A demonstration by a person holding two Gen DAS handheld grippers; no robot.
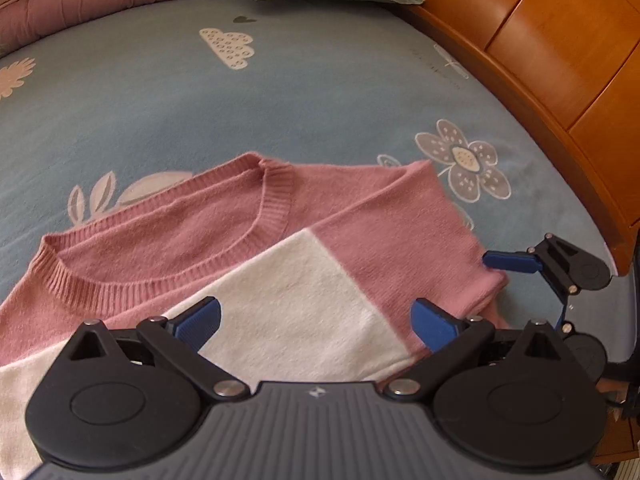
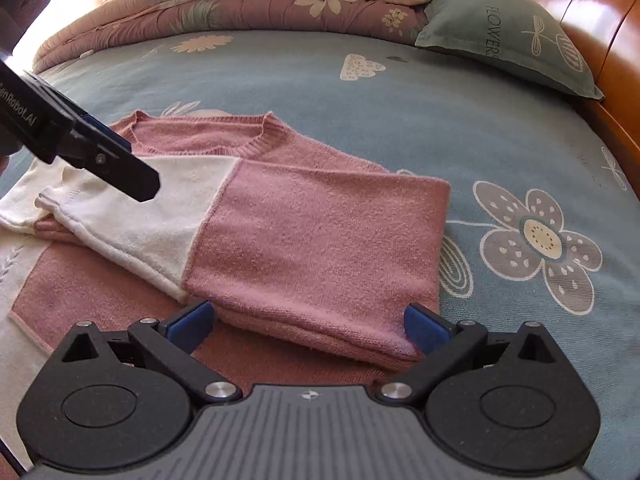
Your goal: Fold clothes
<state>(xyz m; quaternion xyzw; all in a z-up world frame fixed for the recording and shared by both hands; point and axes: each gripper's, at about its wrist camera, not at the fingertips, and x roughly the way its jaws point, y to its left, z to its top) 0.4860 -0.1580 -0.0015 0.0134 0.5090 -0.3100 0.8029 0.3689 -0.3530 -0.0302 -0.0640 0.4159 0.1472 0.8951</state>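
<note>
A pink and white knitted sweater [image 1: 248, 224] lies on the bed, with one sleeve folded across its body [image 2: 312, 240]. My left gripper [image 1: 316, 320] is open, its blue pads over the white part of the folded sleeve. My right gripper [image 2: 308, 326] is open at the near edge of the folded pink sleeve. The right gripper also shows at the right of the left wrist view [image 1: 532, 272], beside the sleeve's edge. The left gripper shows at the upper left of the right wrist view [image 2: 120, 164], above the white cuff.
The blue flowered bedsheet [image 1: 240, 100] spreads beyond the sweater. A wooden headboard [image 1: 540, 40] runs along the right. A green pillow [image 2: 508, 36] and a rolled pink quilt [image 2: 240, 4] lie at the far side.
</note>
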